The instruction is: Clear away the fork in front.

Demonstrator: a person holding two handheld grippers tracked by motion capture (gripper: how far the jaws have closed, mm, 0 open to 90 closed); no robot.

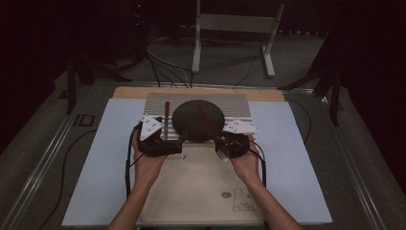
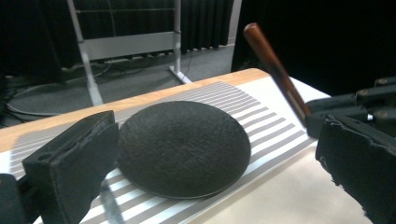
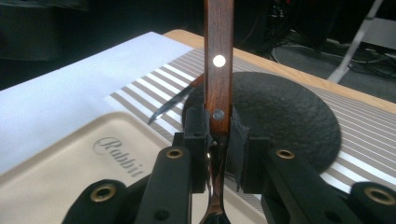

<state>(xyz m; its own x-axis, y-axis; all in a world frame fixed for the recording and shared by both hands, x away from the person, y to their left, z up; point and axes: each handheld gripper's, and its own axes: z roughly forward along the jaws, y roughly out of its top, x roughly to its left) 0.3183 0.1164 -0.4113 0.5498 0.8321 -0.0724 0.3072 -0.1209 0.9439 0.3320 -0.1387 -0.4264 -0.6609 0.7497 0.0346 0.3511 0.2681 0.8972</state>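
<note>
A dark round textured plate (image 1: 197,120) (image 2: 182,147) (image 3: 280,116) lies on a striped placemat (image 1: 239,103). My right gripper (image 1: 226,143) (image 3: 218,135) is shut on a fork's wooden handle (image 3: 218,60) (image 1: 205,117) (image 2: 273,65); the handle slants up over the plate's right side, and the metal end (image 1: 221,154) hangs toward the tray. At the plate's left edge, my left gripper (image 1: 174,143) (image 2: 212,158) is open with nothing between its wide jaws. A wooden-handled knife (image 1: 166,117) (image 3: 173,102) lies on the placemat left of the plate.
A beige tray (image 1: 191,191) (image 3: 60,154) with a rabbit print sits in front of the placemat, under both hands. A pale mat (image 1: 110,158) covers the table. Cables (image 1: 163,67) and a metal stand (image 1: 196,38) are on the floor beyond the far edge.
</note>
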